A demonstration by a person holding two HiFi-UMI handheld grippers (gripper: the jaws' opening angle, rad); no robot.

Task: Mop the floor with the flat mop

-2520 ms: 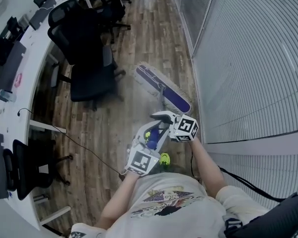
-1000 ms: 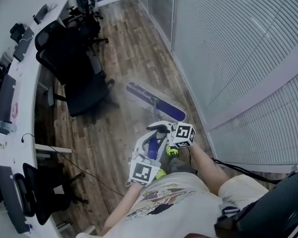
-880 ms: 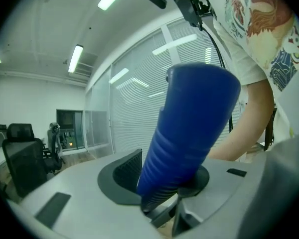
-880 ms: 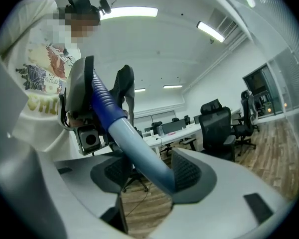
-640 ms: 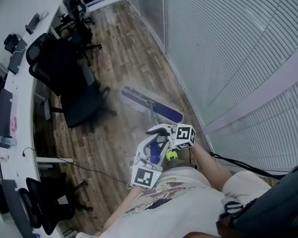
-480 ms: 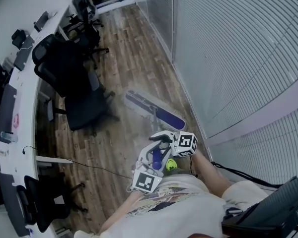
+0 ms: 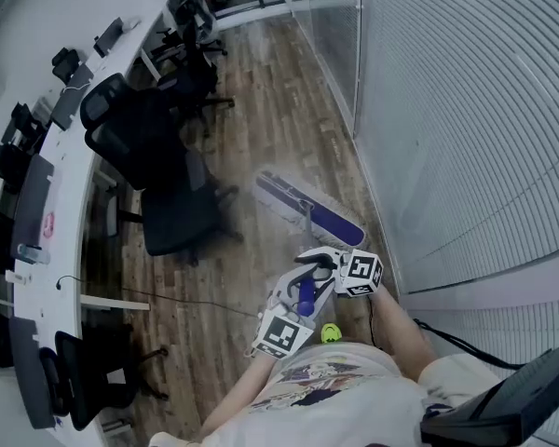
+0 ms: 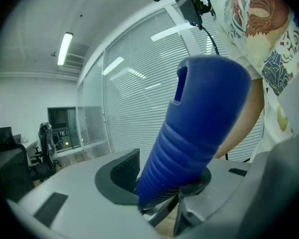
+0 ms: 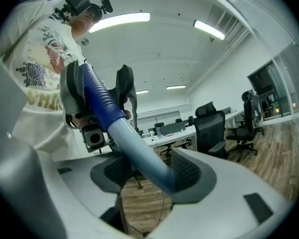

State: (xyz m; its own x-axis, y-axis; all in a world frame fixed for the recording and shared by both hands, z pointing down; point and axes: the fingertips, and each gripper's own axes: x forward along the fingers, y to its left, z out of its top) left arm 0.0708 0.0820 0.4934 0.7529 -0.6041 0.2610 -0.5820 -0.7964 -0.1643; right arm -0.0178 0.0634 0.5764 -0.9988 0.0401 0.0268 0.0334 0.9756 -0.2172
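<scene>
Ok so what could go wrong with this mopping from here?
The mop head lies close to the glass wall; a push may knock it. The black chair and floor cable could snag it. The left gripper has just been opening its jaws around the blue grip, which might slip.

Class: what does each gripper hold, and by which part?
Both hold the flat mop: the left gripper around its blue grip, jaws just opened further; the right gripper on the pale shaft below the grip.
</scene>
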